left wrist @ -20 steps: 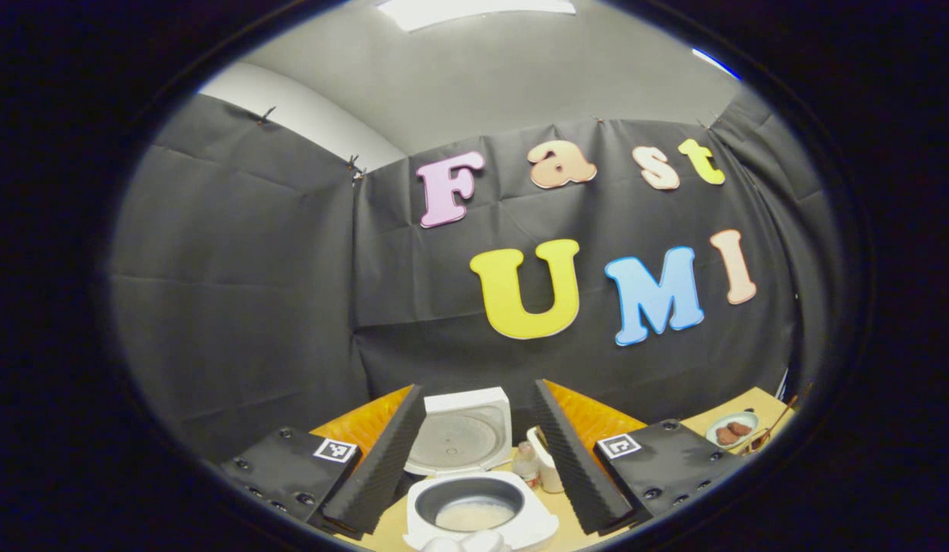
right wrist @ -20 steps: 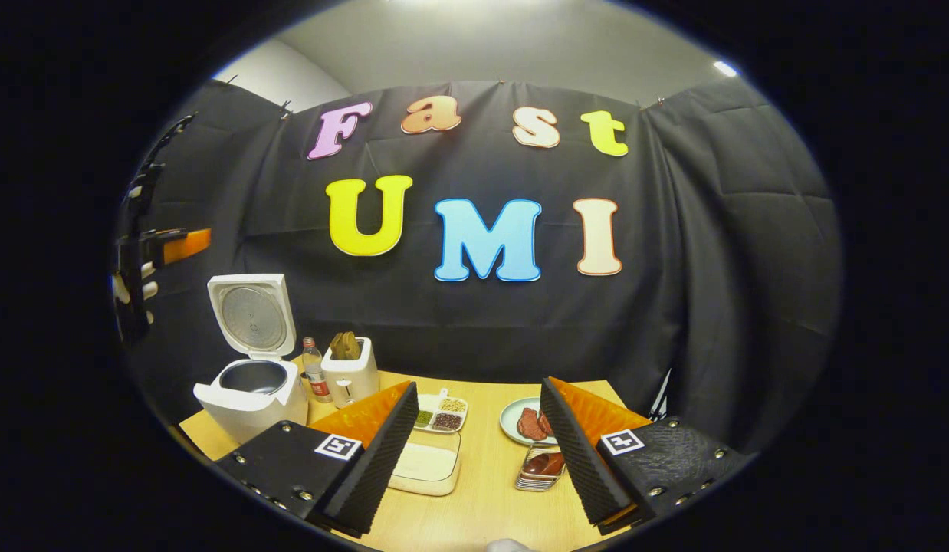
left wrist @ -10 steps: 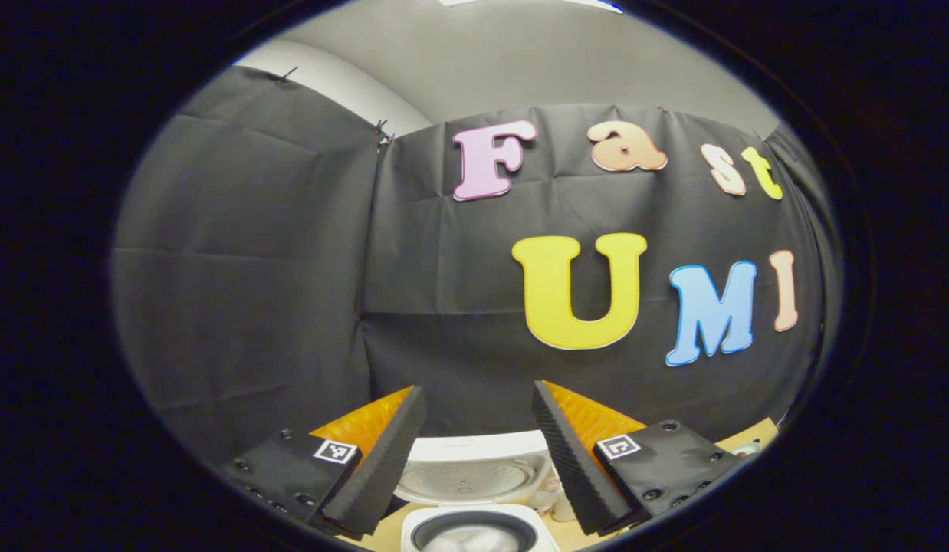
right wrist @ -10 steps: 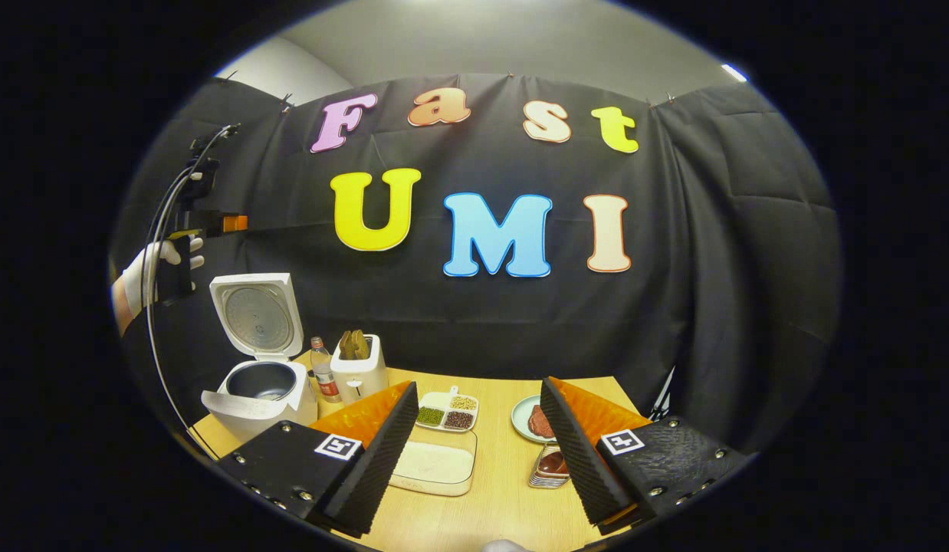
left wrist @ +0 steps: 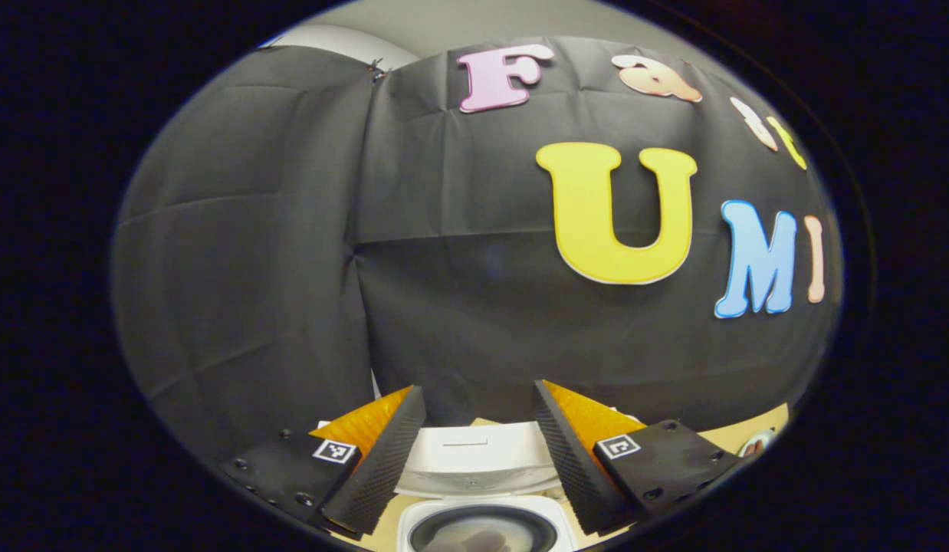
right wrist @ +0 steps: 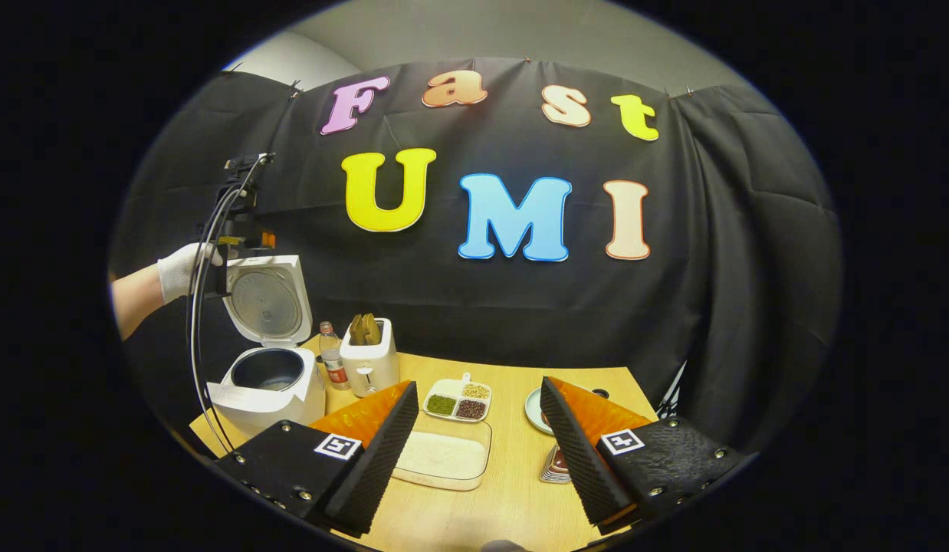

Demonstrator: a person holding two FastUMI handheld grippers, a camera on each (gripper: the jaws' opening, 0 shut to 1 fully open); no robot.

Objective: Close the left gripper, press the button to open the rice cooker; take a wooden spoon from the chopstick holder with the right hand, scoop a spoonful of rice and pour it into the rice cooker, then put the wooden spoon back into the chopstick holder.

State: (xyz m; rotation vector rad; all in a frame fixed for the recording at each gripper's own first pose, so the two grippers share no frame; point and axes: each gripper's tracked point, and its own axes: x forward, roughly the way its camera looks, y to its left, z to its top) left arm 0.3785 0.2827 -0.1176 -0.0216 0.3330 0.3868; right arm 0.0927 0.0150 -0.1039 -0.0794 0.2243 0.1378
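The white rice cooker (right wrist: 267,387) stands at the table's left with its lid (right wrist: 265,300) upright and open. In the left gripper view the lid's top edge (left wrist: 474,452) and the dark inner pot (left wrist: 474,530) lie just below my left gripper (left wrist: 478,392), which is open and holds nothing. A gloved hand (right wrist: 179,268) holds that left gripper (right wrist: 241,230) right above the lid. A white holder (right wrist: 371,362) with brown wooden pieces in its top stands right of the cooker. My right gripper (right wrist: 478,387) is open over a clear tray of rice (right wrist: 444,458).
A small bottle (right wrist: 333,360) stands between cooker and holder. A divided dish of beans (right wrist: 457,399), a plate (right wrist: 534,408) and a stack of small dishes (right wrist: 555,469) sit on the wooden table (right wrist: 513,491). Black cloth walls close in behind.
The left gripper has moved forward and down to just above the cooker's open lid. The right gripper has barely shifted and stays open.
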